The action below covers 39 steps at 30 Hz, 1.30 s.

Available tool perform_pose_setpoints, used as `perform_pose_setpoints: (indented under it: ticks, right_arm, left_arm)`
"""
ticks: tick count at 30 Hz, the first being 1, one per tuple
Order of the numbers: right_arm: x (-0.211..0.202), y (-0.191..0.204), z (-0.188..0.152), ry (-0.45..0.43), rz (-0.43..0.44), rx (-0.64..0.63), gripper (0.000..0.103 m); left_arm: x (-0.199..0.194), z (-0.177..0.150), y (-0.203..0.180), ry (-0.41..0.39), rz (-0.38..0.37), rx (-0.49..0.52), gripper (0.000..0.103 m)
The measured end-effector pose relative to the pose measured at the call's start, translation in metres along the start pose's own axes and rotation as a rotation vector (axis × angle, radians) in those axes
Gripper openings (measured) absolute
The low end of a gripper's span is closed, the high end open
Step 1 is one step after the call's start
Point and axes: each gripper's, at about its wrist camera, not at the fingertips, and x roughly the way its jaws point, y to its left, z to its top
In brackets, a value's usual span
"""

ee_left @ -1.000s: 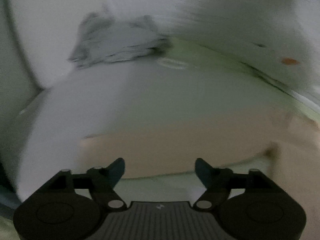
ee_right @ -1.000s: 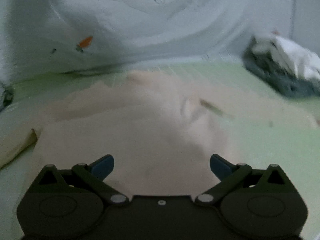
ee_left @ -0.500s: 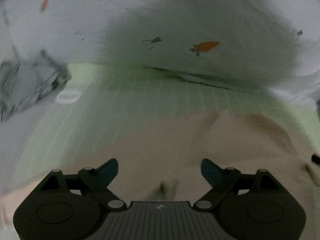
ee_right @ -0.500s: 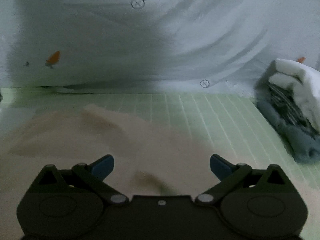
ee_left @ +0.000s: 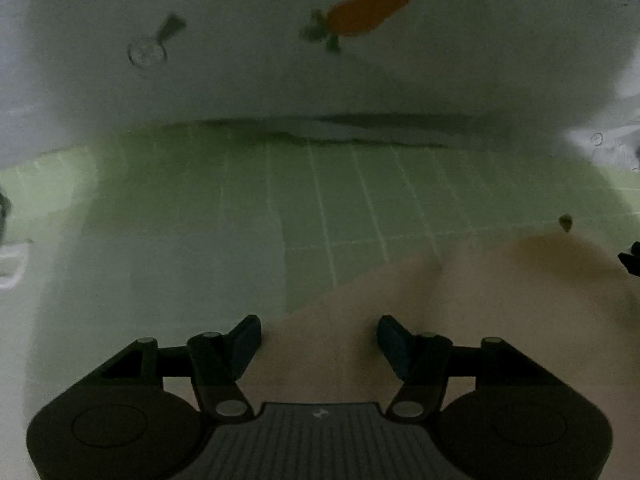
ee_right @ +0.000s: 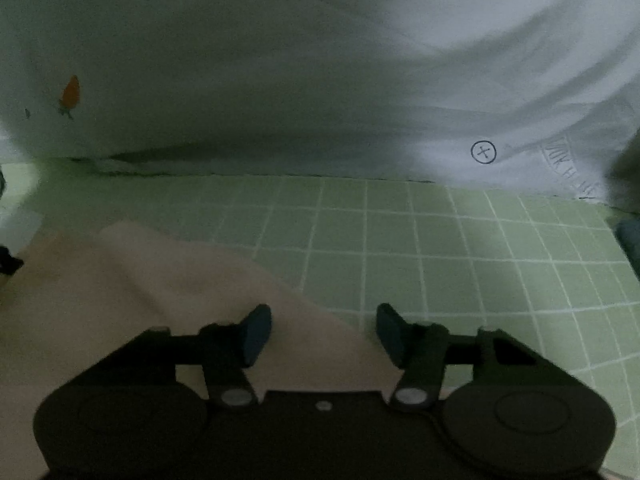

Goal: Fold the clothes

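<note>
A pale peach garment [ee_left: 460,320] lies on a green checked sheet [ee_left: 340,200]. In the left wrist view its left edge runs between the fingers of my left gripper [ee_left: 319,340], which is open and low over it. In the right wrist view the same garment [ee_right: 140,292] fills the lower left, and its right edge passes between the fingers of my right gripper [ee_right: 324,334], which is open and close above it. Neither gripper holds anything.
A white quilt with a carrot print [ee_left: 360,16] rises behind the sheet in both views [ee_right: 280,80]. A dark grey folded item [ee_right: 630,236] sits at the right edge of the sheet [ee_right: 480,260]. The other gripper's tip [ee_left: 632,260] shows at far right.
Both grippers have moved forward and down toward the garment's far edge. The quilt is now much closer. The pile of folded clothes has slid almost out of the right view.
</note>
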Motion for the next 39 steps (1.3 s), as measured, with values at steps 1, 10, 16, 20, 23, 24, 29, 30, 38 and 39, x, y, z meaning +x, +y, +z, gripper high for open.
perform_pose_setpoints:
  ticks: [1, 10, 16, 20, 23, 24, 29, 30, 38, 39]
  right_arm:
    - [-0.001, -0.001, 0.0, 0.001, 0.01, -0.011, 0.035]
    - [-0.008, -0.005, -0.007, -0.034, -0.134, -0.004, 0.004]
    - [-0.01, 0.006, -0.001, -0.029, -0.195, -0.039, 0.035]
    - [-0.04, -0.001, -0.001, -0.076, -0.232, 0.041, 0.077]
    - [-0.071, 0.008, -0.017, -0.068, -0.222, 0.08, 0.101]
    - [-0.081, 0.014, -0.026, -0.057, -0.208, 0.076, 0.101]
    - [-0.124, 0.056, -0.077, 0.007, -0.138, 0.07, 0.103]
    - [-0.132, 0.066, -0.087, 0.02, -0.124, 0.071, 0.103]
    - [-0.159, 0.142, -0.148, 0.143, -0.037, 0.016, 0.103]
    - [-0.162, 0.149, -0.154, 0.153, -0.041, 0.017, 0.103]
  left_arm:
    - [0.002, -0.002, 0.0, -0.006, 0.0, -0.001, 0.05]
    - [-0.016, -0.008, 0.01, -0.127, 0.047, -0.154, 0.008]
    - [-0.012, -0.012, 0.014, -0.098, 0.046, -0.27, 0.018]
    - [-0.045, -0.015, 0.022, -0.15, 0.041, -0.328, 0.054]
    - [-0.081, -0.03, 0.028, -0.211, 0.076, -0.333, 0.071]
    - [-0.092, -0.038, 0.03, -0.21, 0.083, -0.333, 0.076]
    - [-0.14, -0.087, 0.04, -0.188, 0.125, -0.348, 0.088]
    - [-0.148, -0.099, 0.043, -0.178, 0.133, -0.357, 0.089]
    - [-0.188, -0.194, 0.103, -0.046, 0.258, -0.493, 0.09]
    - [-0.192, -0.202, 0.114, -0.037, 0.276, -0.506, 0.09]
